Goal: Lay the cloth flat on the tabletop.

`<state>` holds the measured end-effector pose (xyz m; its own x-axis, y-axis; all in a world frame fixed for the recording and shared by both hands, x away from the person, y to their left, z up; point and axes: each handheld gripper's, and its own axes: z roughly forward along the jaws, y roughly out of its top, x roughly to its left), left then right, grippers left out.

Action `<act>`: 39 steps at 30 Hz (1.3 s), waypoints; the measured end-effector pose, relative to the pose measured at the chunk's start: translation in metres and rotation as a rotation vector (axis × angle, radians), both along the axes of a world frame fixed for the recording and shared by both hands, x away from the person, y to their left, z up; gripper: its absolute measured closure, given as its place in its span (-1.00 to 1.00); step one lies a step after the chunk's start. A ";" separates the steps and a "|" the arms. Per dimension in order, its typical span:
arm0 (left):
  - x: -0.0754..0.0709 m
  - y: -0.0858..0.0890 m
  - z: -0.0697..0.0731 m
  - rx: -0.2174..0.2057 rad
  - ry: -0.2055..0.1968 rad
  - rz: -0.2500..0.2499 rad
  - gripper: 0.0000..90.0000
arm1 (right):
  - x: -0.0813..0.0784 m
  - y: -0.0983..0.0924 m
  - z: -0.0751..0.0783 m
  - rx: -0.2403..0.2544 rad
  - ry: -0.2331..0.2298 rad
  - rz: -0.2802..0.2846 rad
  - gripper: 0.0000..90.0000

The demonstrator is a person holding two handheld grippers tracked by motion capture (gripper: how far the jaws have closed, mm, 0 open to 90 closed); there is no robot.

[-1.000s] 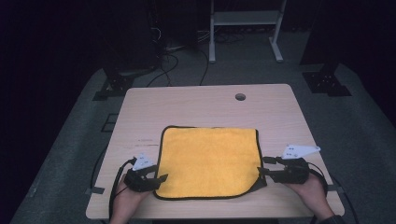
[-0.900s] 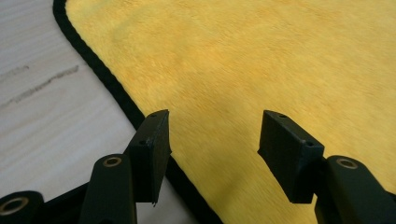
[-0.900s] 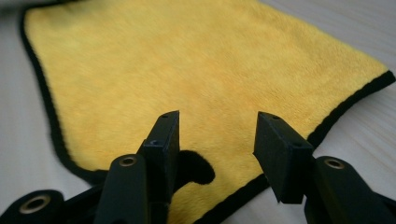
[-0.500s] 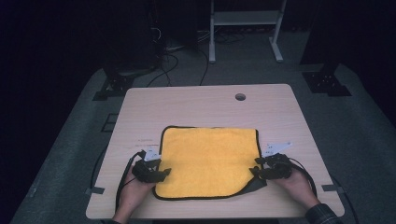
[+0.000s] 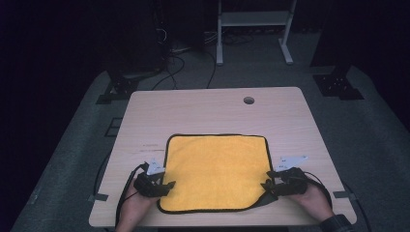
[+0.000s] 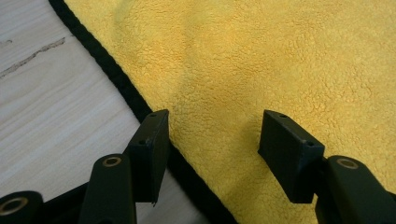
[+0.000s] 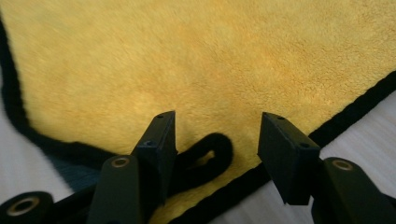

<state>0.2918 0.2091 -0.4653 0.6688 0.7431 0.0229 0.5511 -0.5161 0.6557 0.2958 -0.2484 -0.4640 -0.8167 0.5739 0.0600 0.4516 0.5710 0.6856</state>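
A yellow cloth [image 5: 216, 171] with a black hem lies flat on the pale wooden table [image 5: 203, 111]. My left gripper [image 5: 167, 186] rests at the cloth's near left corner. In the left gripper view it [image 6: 215, 126] stands open over the cloth [image 6: 280, 60], one jaw above the hem. My right gripper [image 5: 266, 186] is low at the near right corner. Its jaws [image 7: 217, 126] have just been opening and stand apart, with a curled loop of hem [image 7: 210, 151] between them, untouched by the pads. The cloth [image 7: 210, 60] spreads beyond.
A round cable hole [image 5: 248, 100] sits near the table's far edge. Bare wood runs on all sides of the cloth. Beyond the table are a dark floor, cables and a white stand's legs [image 5: 251, 34]. Cables trail from both grippers toward the near edge.
My right gripper has sunk and moved in toward the cloth's near right corner. The left gripper has stayed at the near left corner.
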 end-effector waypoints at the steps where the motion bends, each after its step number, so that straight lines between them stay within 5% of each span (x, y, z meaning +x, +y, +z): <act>1: 0.000 0.001 0.000 -0.001 0.000 -0.001 -0.09 | -0.003 -0.003 0.003 0.019 -0.006 -0.003 -0.01; 8: 0.000 0.005 0.004 -0.034 0.002 0.002 -0.12 | -0.029 -0.037 0.029 0.167 -0.047 -0.044 -0.04; 15: 0.001 0.010 0.011 -0.061 -0.027 0.017 -0.14 | -0.026 -0.069 0.035 0.186 -0.081 -0.136 -0.04; 23: 0.007 0.023 0.013 -0.078 -0.053 0.053 -0.27 | 0.010 -0.084 0.024 0.156 -0.109 -0.279 -0.34; 29: 0.014 0.030 0.011 -0.083 -0.072 0.087 -0.48 | 0.037 -0.086 0.009 0.082 -0.106 -0.402 -0.69; 34: 0.020 0.033 0.008 -0.080 -0.078 0.097 -0.66 | 0.050 -0.087 -0.004 0.024 -0.094 -0.475 -0.87; 39: 0.026 0.033 0.007 -0.070 -0.087 0.106 -0.80 | 0.054 -0.090 -0.010 0.016 -0.077 -0.515 -0.97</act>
<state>0.3181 0.2420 -0.4587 0.5845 0.8111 0.0229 0.5393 -0.4095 0.7358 0.3498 -0.3385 -0.4736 -0.4307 0.9022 0.0229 0.6195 0.2771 0.7344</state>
